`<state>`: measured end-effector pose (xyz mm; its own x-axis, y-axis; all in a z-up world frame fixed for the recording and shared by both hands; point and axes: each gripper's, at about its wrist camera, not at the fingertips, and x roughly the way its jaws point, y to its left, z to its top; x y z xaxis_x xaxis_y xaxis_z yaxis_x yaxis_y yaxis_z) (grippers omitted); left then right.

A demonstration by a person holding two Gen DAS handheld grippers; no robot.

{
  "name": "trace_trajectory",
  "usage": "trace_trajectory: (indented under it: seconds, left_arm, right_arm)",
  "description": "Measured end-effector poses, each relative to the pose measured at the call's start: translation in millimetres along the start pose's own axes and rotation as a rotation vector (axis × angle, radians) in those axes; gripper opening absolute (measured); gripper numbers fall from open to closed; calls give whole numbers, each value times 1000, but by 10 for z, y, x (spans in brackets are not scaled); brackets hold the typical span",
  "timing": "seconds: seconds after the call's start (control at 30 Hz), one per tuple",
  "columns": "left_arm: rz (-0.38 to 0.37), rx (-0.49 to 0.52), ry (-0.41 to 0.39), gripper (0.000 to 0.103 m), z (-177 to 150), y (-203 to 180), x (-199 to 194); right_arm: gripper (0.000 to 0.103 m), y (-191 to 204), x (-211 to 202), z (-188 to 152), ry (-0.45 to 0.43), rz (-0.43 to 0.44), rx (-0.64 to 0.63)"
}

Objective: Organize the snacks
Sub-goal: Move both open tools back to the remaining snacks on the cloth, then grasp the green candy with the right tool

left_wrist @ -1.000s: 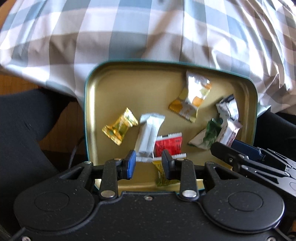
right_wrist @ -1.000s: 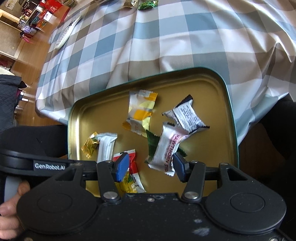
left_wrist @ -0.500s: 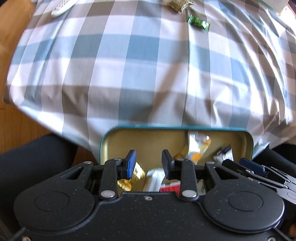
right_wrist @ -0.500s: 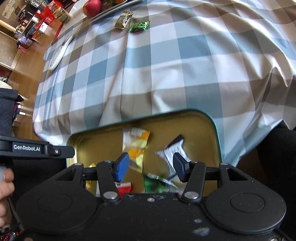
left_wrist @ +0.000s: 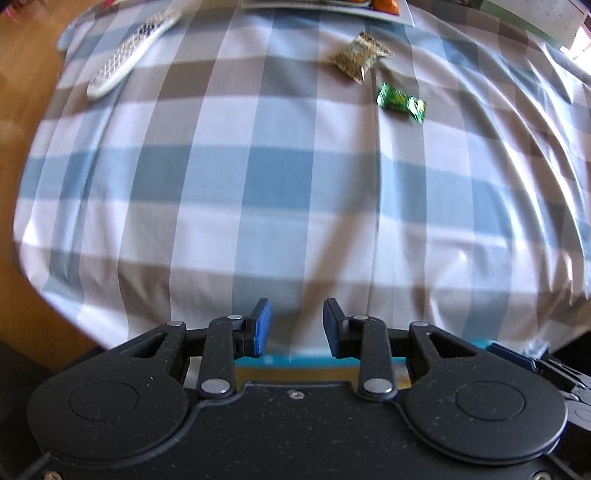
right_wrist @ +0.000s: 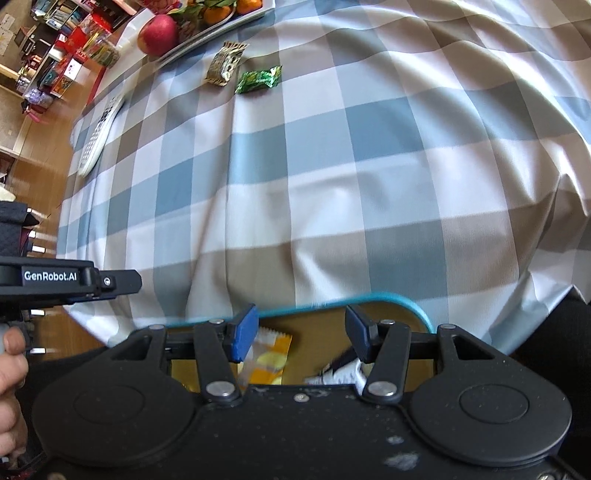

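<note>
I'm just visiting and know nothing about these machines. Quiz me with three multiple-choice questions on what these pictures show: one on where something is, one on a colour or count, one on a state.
1. Where does the remote control lie?
A. inside the tin
B. on the checked tablecloth, near its left edge
C. on the fruit tray

2. How many wrapped snacks lie loose on the cloth near the fruit tray?
A. two
B. five
C. none

3. What is between the fingers of the right tool?
A. a red apple
B. the remote control
C. nothing; the jaws stand apart

Answers:
1 B: it rests on the cloth by the left edge.
2 A: a brownish-gold snack and a green snack.
3 C: only the tin far below shows in the gap.
</note>
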<state>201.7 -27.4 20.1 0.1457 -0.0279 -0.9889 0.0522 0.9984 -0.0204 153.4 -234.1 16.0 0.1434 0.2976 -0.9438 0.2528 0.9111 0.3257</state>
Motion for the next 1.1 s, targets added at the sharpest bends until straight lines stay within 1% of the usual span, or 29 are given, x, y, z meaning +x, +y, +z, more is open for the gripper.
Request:
trace_trajectory:
  seconds: [0.27,0.43,0.63,0.8,1.1]
  left_arm:
    - [61,5,-66,42,380,-18,180]
    - [72,-9,-91,42,631,63,283]
    - [78,-67,-70,42,804,223,416]
    - [66,-122,-61,42,868,332,406]
    - [23,-124,-34,42,891,368,402]
  right_arm:
    - [55,27,113,369,-40,-36,2]
    - [55,69,199,634,-66,-80,-15]
    - [55,158,347,992,-89,-122,-16]
    - [55,289,447,1278,-109,-114,12]
    - [55,648,754,1811,-146,-94,67]
